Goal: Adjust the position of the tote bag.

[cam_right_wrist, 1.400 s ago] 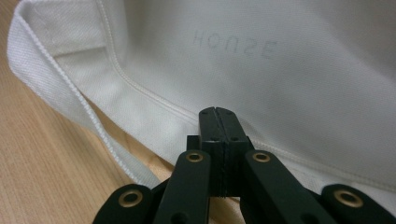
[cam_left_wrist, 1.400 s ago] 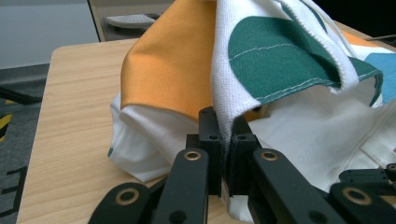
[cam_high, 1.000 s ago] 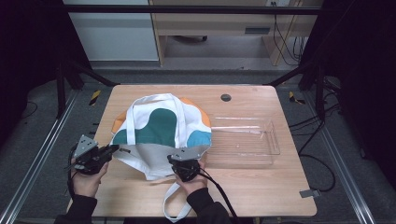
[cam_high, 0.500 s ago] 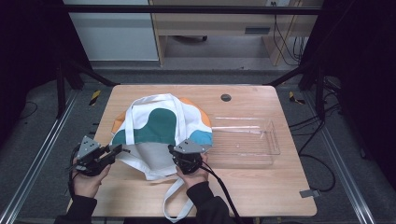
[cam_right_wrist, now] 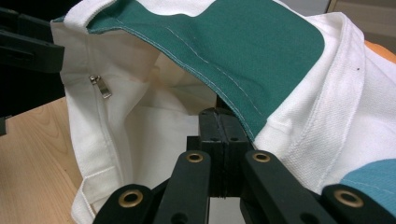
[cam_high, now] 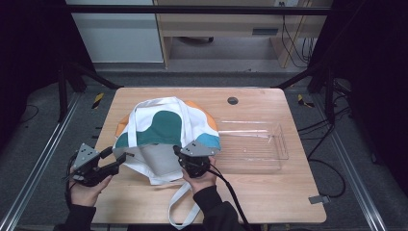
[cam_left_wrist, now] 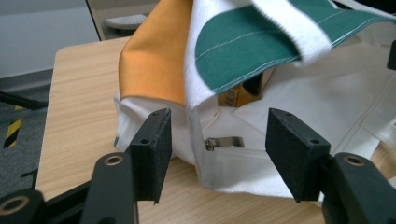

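Canvas bag (cam_high: 166,137) lies on the table's (cam_high: 269,202) left half, mouth toward the person. The right gripper (cam_right_wrist: 218,122) pinches its upper rim, while the left gripper (cam_left_wrist: 215,149), jaws spread, faces the zipper corner. If the thin pinch slips, the mouth may drop shut.

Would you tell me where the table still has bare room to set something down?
Bare wood lies right of the clear tray, along the near edge right of the right gripper, and behind the tote bag. The near-left corner is crowded by the left gripper and bag mouth.
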